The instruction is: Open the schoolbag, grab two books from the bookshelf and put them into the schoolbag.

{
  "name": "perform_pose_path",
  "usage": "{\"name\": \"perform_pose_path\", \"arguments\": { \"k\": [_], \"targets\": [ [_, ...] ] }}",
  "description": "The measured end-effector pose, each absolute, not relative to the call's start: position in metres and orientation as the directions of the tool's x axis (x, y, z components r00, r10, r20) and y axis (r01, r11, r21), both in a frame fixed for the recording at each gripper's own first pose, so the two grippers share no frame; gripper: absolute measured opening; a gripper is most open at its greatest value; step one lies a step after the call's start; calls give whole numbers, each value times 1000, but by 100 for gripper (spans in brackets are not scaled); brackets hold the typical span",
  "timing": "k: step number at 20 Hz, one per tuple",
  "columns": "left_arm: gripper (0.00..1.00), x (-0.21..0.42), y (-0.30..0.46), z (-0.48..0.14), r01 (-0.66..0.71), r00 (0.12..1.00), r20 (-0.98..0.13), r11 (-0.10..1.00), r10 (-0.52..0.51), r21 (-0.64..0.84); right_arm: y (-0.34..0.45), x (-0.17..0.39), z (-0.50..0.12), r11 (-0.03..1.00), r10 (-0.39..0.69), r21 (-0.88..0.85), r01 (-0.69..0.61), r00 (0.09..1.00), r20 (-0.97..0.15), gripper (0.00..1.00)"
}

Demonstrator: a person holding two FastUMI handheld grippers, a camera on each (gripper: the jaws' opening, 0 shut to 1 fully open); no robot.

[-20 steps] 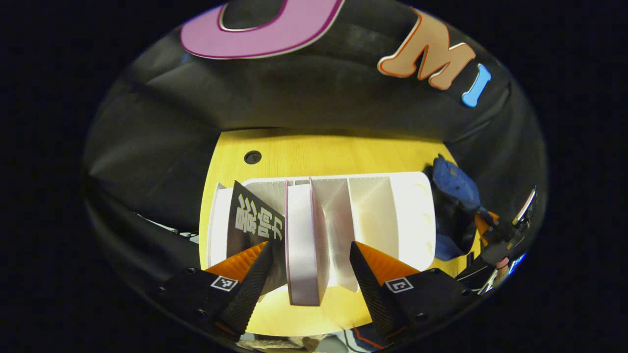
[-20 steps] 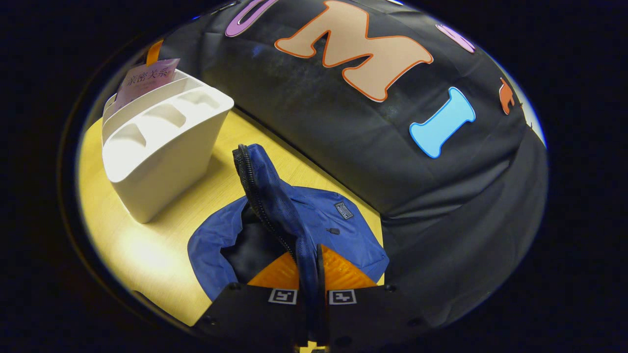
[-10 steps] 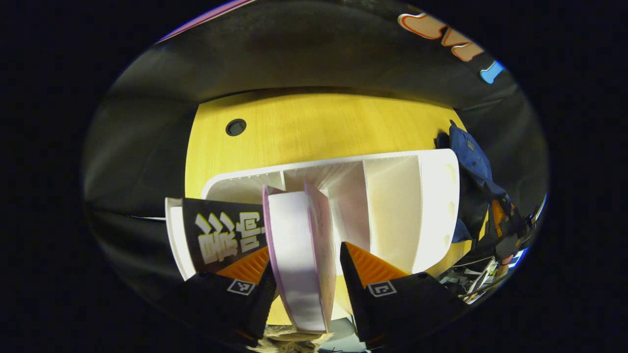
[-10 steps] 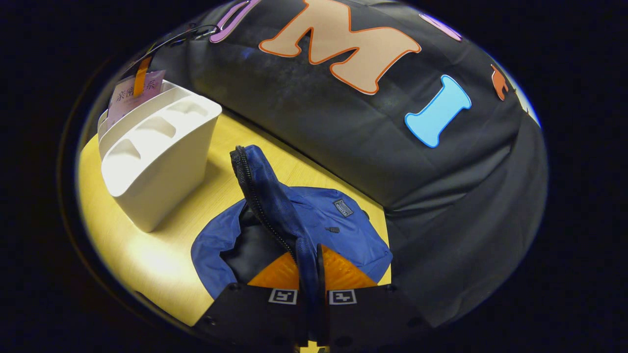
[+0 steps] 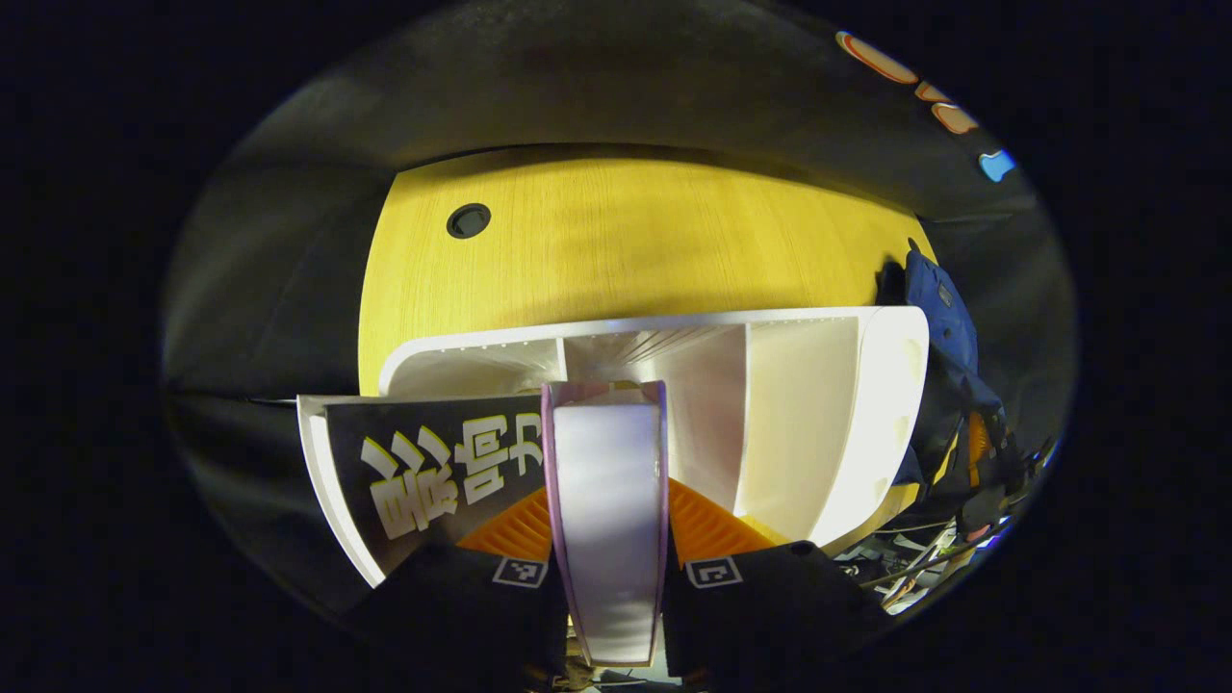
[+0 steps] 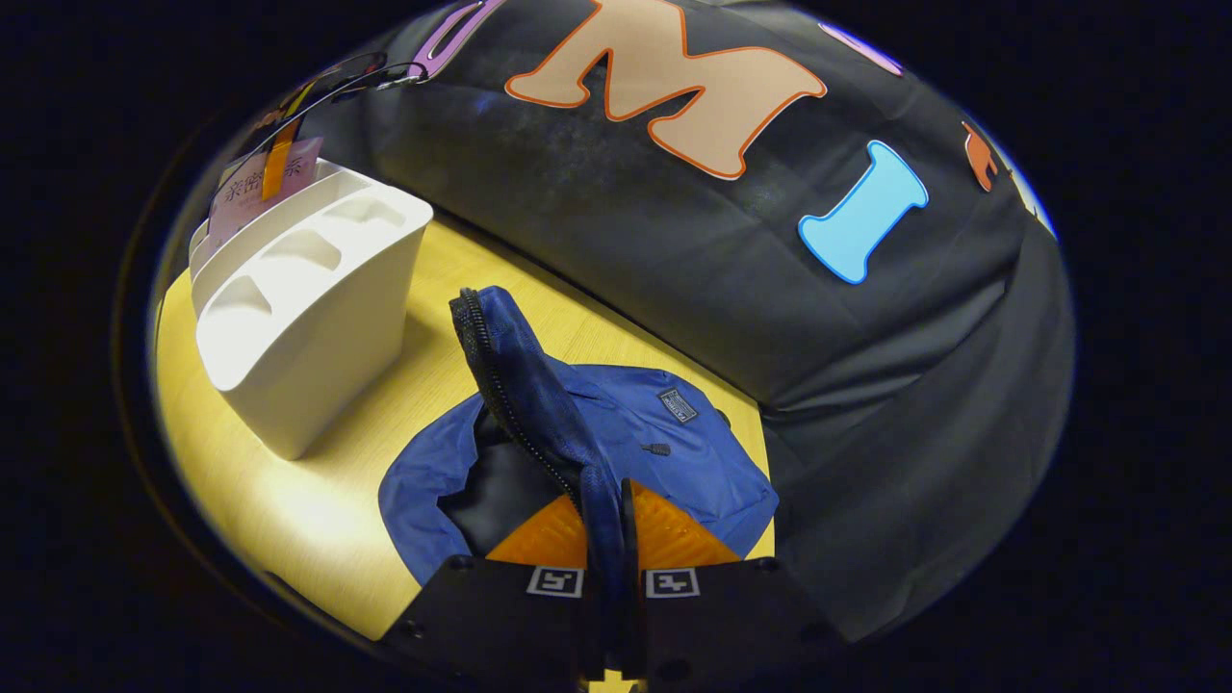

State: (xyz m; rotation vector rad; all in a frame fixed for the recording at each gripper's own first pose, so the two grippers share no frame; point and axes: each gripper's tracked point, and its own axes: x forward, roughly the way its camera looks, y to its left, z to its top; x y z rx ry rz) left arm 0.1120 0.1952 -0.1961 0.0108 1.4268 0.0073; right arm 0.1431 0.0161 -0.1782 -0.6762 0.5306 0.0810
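The black book (image 5: 433,472) reads 影响力; the pink book (image 6: 252,188) reads 亲密关系

A yellow wooden table (image 5: 626,241) with a round cable hole (image 5: 468,220) stands against black cloth.

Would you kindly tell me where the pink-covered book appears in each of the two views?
Left gripper view: the pink-covered book stands bottom centre, clamped between the left tool.
Right gripper view: its cover pokes up at the upper left, from the far end of the rack.
Shared landmark: the white bookshelf.
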Motion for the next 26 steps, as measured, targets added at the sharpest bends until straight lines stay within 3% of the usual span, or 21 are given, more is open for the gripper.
{"name": "perform_pose_path", "arguments": {
  "k": [9,15,16,26],
  "targets": [
    [35,93,189,-177,-86,134,-988,994,75,64,14,145,-177,782,-98,-580,-229,873,-477,10],
    [32,66,173,-121,-81,214,-973,994,91,76,8,146,-174,785,-92,-580,-217,885,-456,11],
    [36,60,171,-113,-89,225,-969,993,99,80,8,145,-173,787,-86,-577,-219,887,-454,11],
    [31,-21,138,-24,-289,401,-913,956,69,-55,0,145,-170,813,-7,-516,-269,882,-471,11]
  ]
}}
